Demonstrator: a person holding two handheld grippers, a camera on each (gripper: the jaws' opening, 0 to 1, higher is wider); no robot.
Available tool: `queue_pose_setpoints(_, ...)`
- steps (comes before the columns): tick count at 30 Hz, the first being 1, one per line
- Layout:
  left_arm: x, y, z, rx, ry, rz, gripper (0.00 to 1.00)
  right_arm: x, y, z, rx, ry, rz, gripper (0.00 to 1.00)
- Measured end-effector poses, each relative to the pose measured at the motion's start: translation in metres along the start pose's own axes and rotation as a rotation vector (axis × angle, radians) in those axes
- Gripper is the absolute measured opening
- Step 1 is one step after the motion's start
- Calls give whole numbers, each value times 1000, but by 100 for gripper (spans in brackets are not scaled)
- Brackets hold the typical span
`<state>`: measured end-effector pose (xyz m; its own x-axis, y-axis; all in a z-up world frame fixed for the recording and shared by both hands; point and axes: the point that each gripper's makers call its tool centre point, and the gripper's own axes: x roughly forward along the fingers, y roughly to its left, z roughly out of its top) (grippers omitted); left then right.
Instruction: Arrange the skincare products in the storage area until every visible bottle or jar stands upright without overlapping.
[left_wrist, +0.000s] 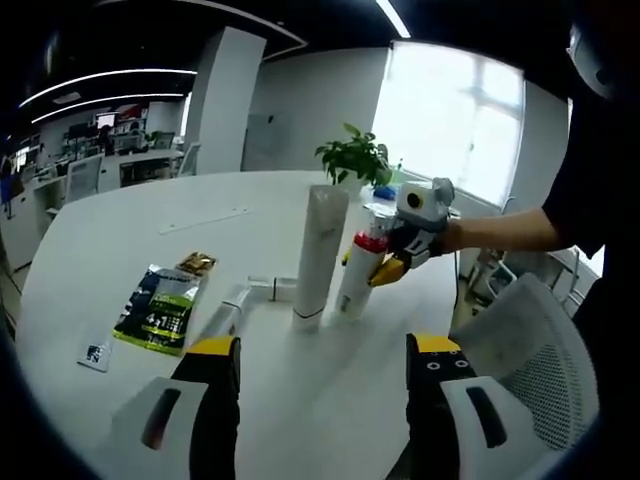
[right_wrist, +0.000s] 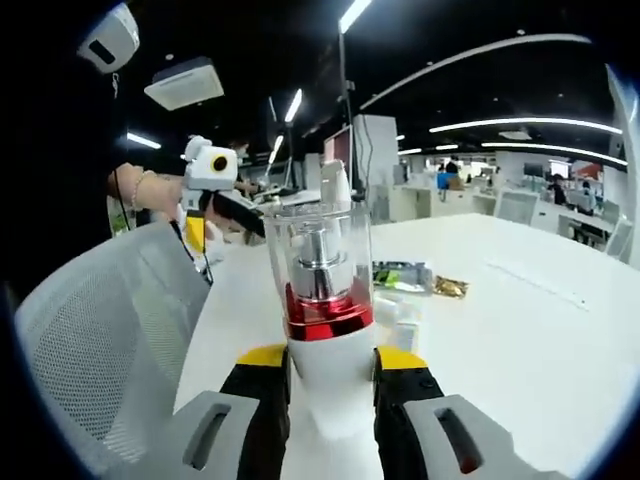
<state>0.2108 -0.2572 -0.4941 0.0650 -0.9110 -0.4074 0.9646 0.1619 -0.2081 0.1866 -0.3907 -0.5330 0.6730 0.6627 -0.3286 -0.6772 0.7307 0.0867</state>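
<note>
The right gripper (right_wrist: 328, 375) was closed on the white body of a pump bottle (right_wrist: 322, 330), its yellow-tipped jaws pressed against either side just below the red collar and clear cap. In the left gripper view the same bottle (left_wrist: 358, 280) stood upright on the white table (left_wrist: 120, 215) with the right gripper (left_wrist: 392, 268) at its neck, a person's hand behind it.

The left gripper (left_wrist: 325, 365) was open, jaws well apart and holding nothing, set back from the products. Ahead of it, between its jaws, a tall white tube (left_wrist: 318, 255) stood upright on its cap, just beside the pump bottle; whether they touched could not be determined. A small white tube (left_wrist: 272, 288) lay flat beyond the left jaw, and another white item (left_wrist: 228, 312) lay near that jaw. Farther left lay a green packet (left_wrist: 160, 308), a gold sachet (left_wrist: 197, 263) and a small white card (left_wrist: 95, 353). Beyond the bottles stood a potted plant (left_wrist: 355, 158). A mesh chair (left_wrist: 535, 355) stood to the right.
</note>
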Motion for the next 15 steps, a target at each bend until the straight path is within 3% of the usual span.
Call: queue_pose_setpoints(15, -2, 4, -1, -8, 2, 4, 60, 10, -8, 2, -26, 3, 4, 20)
